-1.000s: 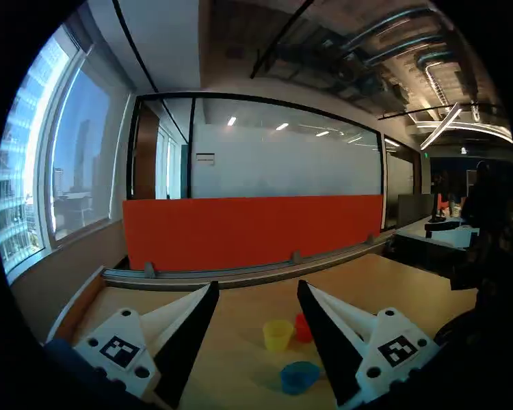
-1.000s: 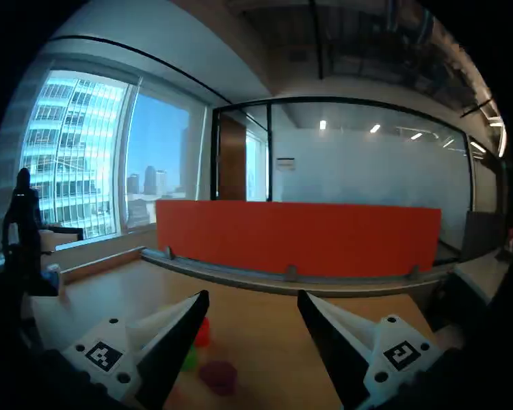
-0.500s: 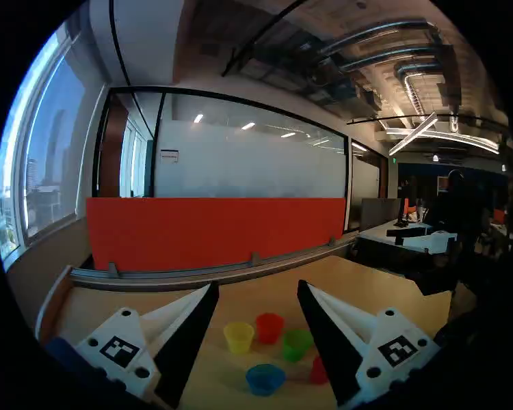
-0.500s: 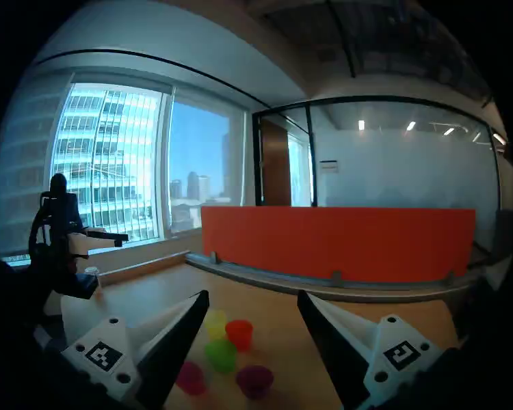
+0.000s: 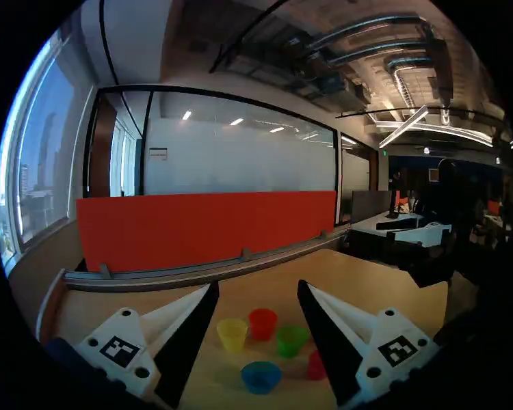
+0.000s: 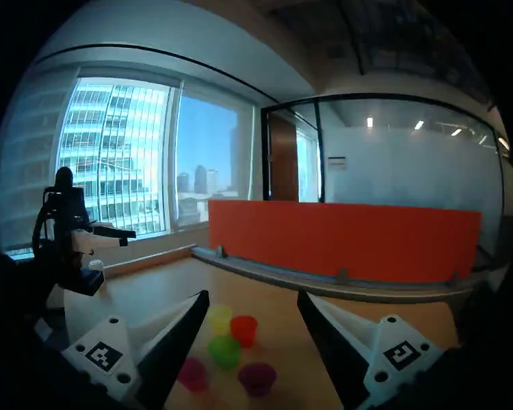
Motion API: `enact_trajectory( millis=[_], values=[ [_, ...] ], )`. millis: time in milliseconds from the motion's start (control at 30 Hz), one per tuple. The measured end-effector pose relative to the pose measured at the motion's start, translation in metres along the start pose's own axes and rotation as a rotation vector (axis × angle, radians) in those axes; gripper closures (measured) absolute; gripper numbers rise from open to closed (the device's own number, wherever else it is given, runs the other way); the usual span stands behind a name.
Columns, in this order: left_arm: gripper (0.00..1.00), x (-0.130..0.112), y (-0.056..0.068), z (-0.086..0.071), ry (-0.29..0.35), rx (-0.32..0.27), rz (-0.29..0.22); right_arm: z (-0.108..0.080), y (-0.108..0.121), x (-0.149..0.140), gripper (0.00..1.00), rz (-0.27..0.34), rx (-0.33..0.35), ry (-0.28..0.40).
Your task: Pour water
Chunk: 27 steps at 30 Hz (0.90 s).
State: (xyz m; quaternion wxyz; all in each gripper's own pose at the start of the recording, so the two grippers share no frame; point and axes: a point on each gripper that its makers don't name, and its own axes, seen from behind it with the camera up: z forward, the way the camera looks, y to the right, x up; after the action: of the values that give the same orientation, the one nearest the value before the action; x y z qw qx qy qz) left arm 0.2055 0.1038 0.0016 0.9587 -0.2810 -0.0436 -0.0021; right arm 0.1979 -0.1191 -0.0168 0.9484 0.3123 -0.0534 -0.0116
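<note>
- Hanging above the wooden desk (image 5: 373,273), the left gripper (image 5: 257,285) has its two fingers spread wide, and nothing is between them.
- In the left gripper view, the cups lie ahead of these fingers and lower, inside the gap. The yellow cup (image 5: 232,334) is at the left, the red cup (image 5: 262,323) just beside it and a little farther, and the green cup (image 5: 291,340) at the right.
- The blue cup (image 5: 260,376) stands in front of that row and is the nearest one to this gripper. A reddish cup (image 5: 316,365) is partly hidden behind the right finger.
- The right gripper (image 6: 253,294) is likewise released and empty. The group of cups lies ahead of it and lower, more toward its left finger.
- In the right gripper view, the pink cup (image 6: 192,374) and the purple cup (image 6: 257,379) are the near ones. The green, yellow and red cups stand behind them.
- Every cup stands upright with the mouth up, so its long axis is vertical. A grasp would, I think, come from the side, across the wall of the cup.
- I cannot tell which cup holds water, because the insides are too small to read.
- Both grippers are apart from the cups, and neither seems clearly nearer. I judge that the pouring is not yet begun.
</note>
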Motion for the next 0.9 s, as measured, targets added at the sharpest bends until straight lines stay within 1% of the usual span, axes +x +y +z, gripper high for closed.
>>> enact_trajectory(
  millis=[167, 300, 500, 700, 900],
  values=[
    [0.15, -0.007, 0.000, -0.001, -0.020, -0.011, 0.001, 0.002, -0.002, -0.006, 0.00, -0.017, 0.014, -0.025],
    [0.15, -0.017, 0.000, -0.002, -0.048, -0.023, 0.005, 0.001, -0.005, -0.010, 0.00, -0.025, 0.027, -0.051],
    [0.15, -0.035, -0.002, -0.004, -0.093, -0.036, 0.015, -0.001, -0.010, -0.017, 0.00, -0.043, 0.051, -0.094],
    [0.15, -0.049, -0.002, -0.006, -0.124, -0.053, 0.020, -0.005, -0.012, -0.023, 0.00, -0.057, 0.066, -0.120],
    [0.15, -0.063, -0.003, -0.005, -0.153, -0.067, 0.010, -0.006, -0.014, -0.030, 0.00, -0.065, 0.070, -0.149]
  ],
)
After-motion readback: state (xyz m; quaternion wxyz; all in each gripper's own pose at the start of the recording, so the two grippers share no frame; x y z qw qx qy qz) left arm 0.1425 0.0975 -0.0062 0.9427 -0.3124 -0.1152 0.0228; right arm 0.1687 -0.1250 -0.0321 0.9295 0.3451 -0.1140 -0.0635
